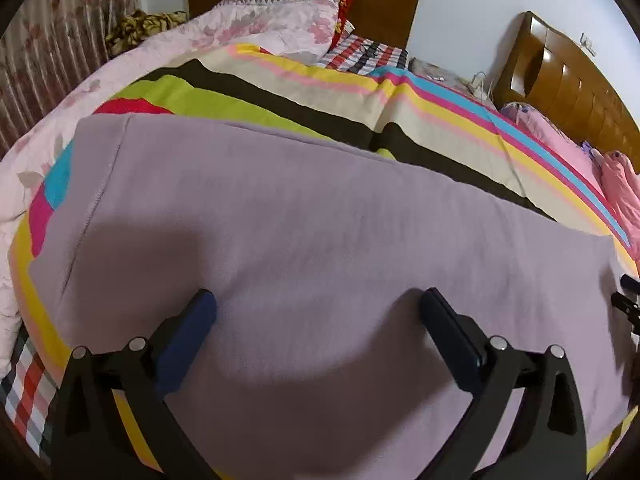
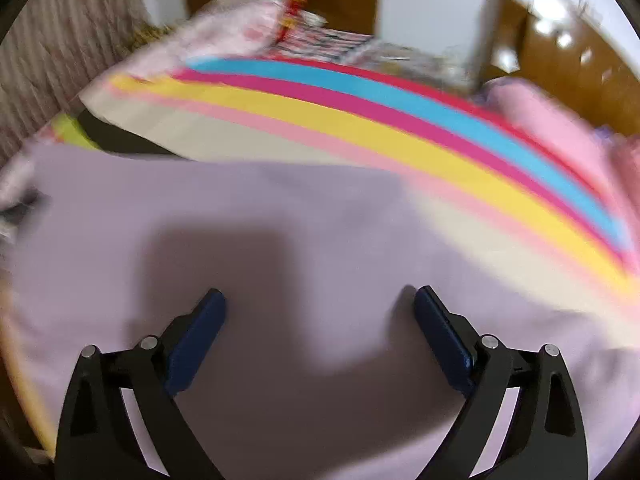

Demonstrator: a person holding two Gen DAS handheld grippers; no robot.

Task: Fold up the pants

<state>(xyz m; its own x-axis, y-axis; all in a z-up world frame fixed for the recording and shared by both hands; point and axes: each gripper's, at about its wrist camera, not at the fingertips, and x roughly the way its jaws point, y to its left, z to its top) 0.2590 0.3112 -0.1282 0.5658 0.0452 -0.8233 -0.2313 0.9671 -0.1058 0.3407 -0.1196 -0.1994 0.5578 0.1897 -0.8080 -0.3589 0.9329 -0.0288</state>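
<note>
Lilac pants (image 1: pixel 304 216) lie flat on a striped bedspread (image 1: pixel 280 92), with a stitched hem along their left edge. My left gripper (image 1: pixel 318 300) hovers over the cloth, open wide, nothing between its blue pads. In the right wrist view the same lilac pants (image 2: pixel 240 220) fill the lower half of a blurred picture. My right gripper (image 2: pixel 320 298) stands open above them, its jaws empty. The tip of the other gripper (image 1: pixel 628 300) shows at the right edge of the left wrist view.
Pink floral quilt and pillows (image 1: pixel 280 12) are piled at the head of the bed by a brown headboard (image 1: pixel 384 4). A second wooden headboard (image 1: pixel 560 76) and pink bedding (image 1: pixel 616 184) lie to the right. A curtain (image 1: pixel 48 40) hangs at the left.
</note>
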